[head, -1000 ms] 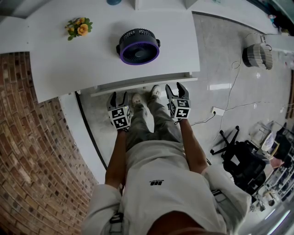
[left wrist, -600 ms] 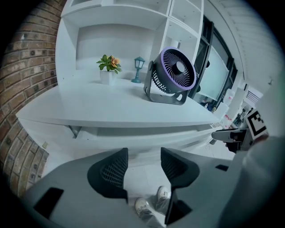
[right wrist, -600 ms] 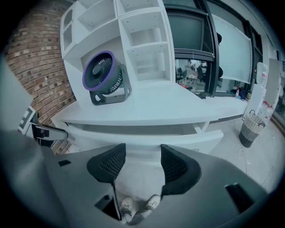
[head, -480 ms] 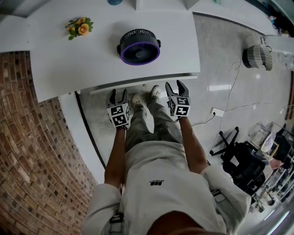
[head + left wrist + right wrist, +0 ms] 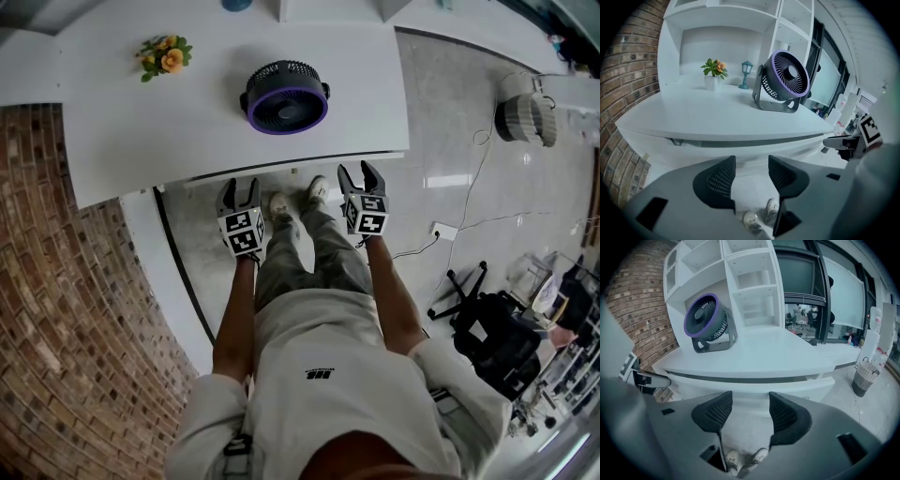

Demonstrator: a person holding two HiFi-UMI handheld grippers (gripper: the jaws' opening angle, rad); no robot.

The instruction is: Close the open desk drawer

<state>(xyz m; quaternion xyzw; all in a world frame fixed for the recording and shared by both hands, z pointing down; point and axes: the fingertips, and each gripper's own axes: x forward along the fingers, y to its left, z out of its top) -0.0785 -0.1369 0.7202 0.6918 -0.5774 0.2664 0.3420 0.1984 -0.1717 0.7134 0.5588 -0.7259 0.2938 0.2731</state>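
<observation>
Drawer (image 5: 754, 389) sits right under the lip of the white surface (image 5: 141, 122). From the head view only a thin sliver of its front pokes out past the edge, so I'd say it's nearly shut with just the last bit to go. Left tool (image 5: 240, 190) and right tool (image 5: 357, 175) are both up at that front, one either side of the middle. Both have their jaws spread apart with nothing between them, just floor and the person's shoes showing through the gap. Can't tell if the tips are actually touching the front or just shy of it.

Handling-wise, it looks like a plain stiff white panel on runners, probably light and easy to slide. No handle or knob that I can see, so there's nothing to grab anyway. The finish looks smooth and kinda slick, so I'd push square-on with the jaw tips against the flat face, not at an angle where they could skate off. Even pressure from both tools should keep it from racking sideways. Go gentle at the end so it doesn't slam and shake the fan (image 5: 286, 97) up top.
</observation>
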